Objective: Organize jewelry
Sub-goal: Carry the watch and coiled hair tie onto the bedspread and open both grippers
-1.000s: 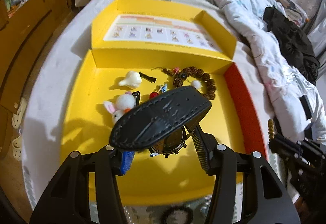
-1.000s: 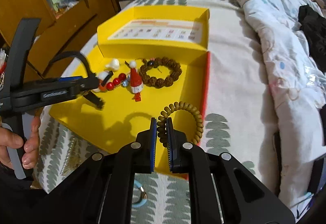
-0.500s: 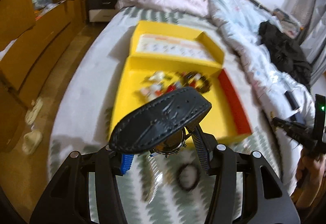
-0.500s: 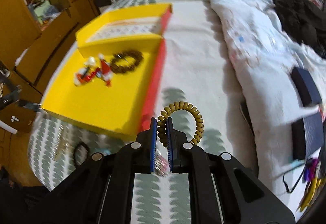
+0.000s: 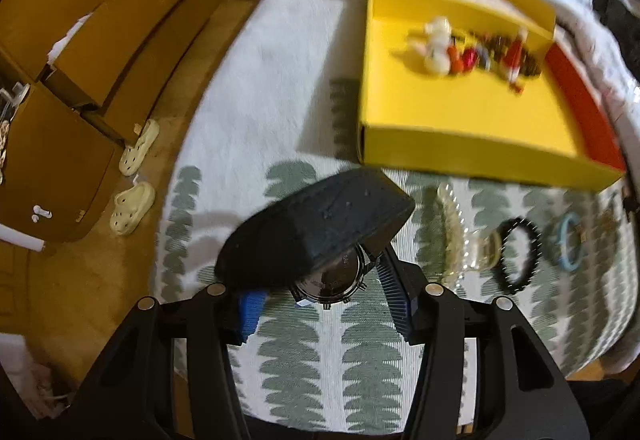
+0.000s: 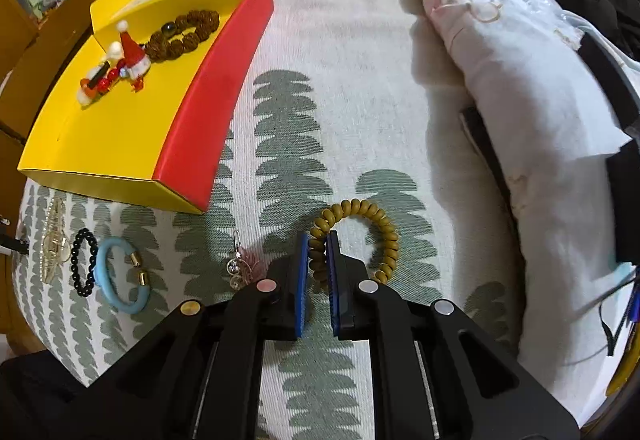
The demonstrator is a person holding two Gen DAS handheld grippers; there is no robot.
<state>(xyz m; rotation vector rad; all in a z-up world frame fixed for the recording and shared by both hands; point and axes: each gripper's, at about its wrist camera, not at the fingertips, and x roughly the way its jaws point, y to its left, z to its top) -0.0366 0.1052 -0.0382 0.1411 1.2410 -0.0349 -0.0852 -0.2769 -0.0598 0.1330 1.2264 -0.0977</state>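
My left gripper (image 5: 320,280) is shut on a black leather-strap watch (image 5: 316,224) and holds it above the leaf-patterned bedspread, near the bed's left corner. My right gripper (image 6: 318,244) is shut on an olive beaded bracelet (image 6: 372,224) just over the bedspread, right of the tray. The yellow tray (image 5: 460,120) with a red side flap (image 6: 216,80) holds a brown bead bracelet (image 6: 184,32), a Santa-hat charm (image 6: 134,52), red beads and white plush charms (image 5: 436,44). In front of the tray lie a pearl clip (image 5: 456,236), a black bead bracelet (image 5: 518,256) and a blue bangle (image 6: 116,276).
An earring with a pink charm (image 6: 240,264) lies beside my right gripper. A rumpled white duvet (image 6: 520,60) and dark clothes fill the bed's right side. Wooden cabinets (image 5: 80,60) and cream slippers (image 5: 132,208) are on the floor to the left.
Both grippers have pulled back from over the tray toward the near end of the bed, each still holding its piece. The left has swung left, the right has dropped close to the bedspread.
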